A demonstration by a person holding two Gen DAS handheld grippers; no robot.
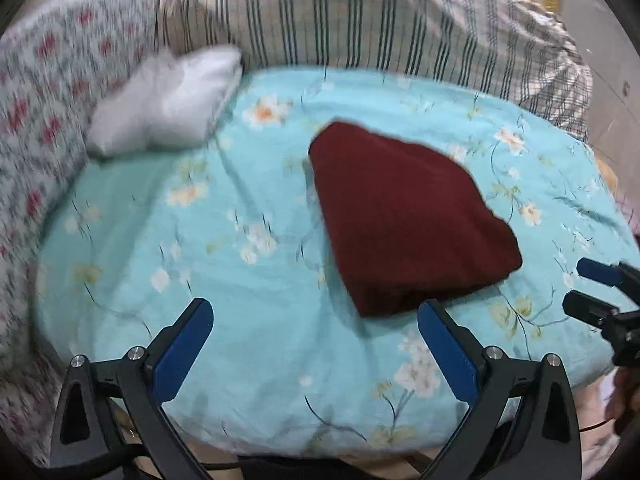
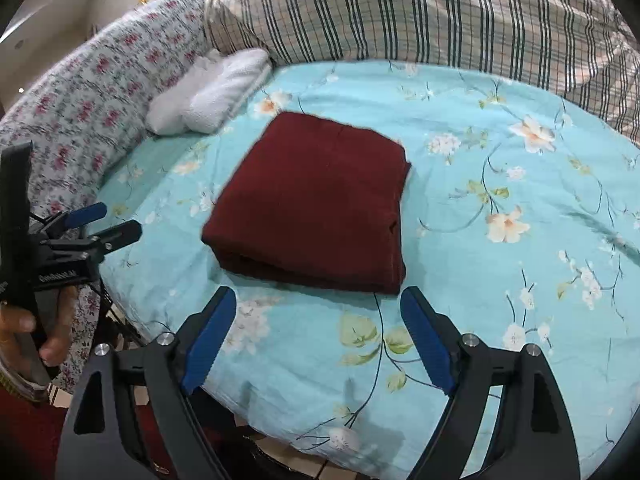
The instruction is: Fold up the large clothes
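On the body of the left gripper, seen from the right wrist, a small white label is too blurred to read. Both the left gripper and the right gripper have their 2 fingers spread wide and hold nothing. The folded dark red garment lies flat on the blue flowered sheet, just beyond the fingertips, apart from them. A white towel sits near the striped blanket, partly smeared by motion

Bright even light, soft shadows, fisheye-bent edges, motion blur left
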